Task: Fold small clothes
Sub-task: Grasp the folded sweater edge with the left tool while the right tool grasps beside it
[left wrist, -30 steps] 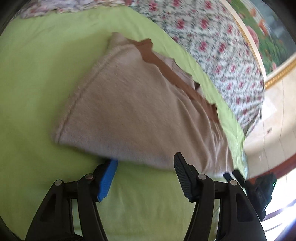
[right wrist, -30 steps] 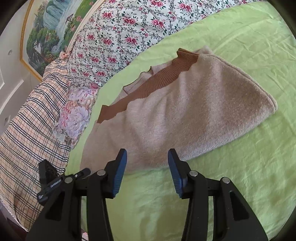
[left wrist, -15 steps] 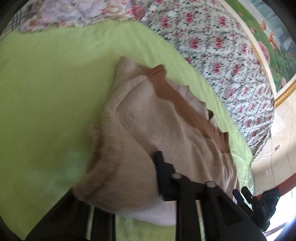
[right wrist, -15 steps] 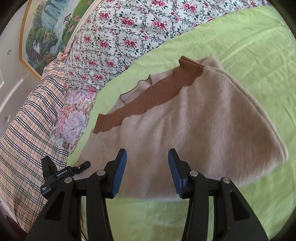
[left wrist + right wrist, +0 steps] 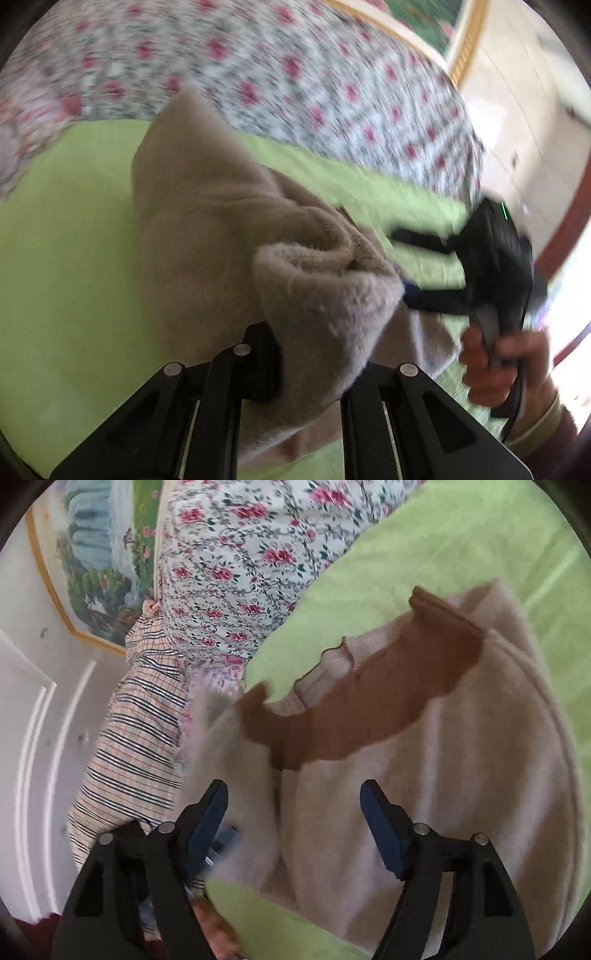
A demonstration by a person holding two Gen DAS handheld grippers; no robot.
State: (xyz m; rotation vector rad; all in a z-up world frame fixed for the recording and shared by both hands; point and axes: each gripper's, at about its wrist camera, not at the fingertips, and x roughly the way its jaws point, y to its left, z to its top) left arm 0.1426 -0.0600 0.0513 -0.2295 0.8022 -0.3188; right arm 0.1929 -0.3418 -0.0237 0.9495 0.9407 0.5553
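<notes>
The left tool (image 5: 314,369) was clamped on a bunched, lifted edge of the beige sweater (image 5: 424,775), which lay on the green bed sheet (image 5: 443,546) beside the floral pillow (image 5: 240,554). The right tool (image 5: 295,812) stood wide apart over the sweater's brown collar (image 5: 369,709), gripping nothing.

Bare green sheet (image 5: 461,535) lies open beyond the sweater (image 5: 461,775) — the floral pillow (image 5: 240,554) and plaid cushion (image 5: 140,731) wall off the bed's head.
</notes>
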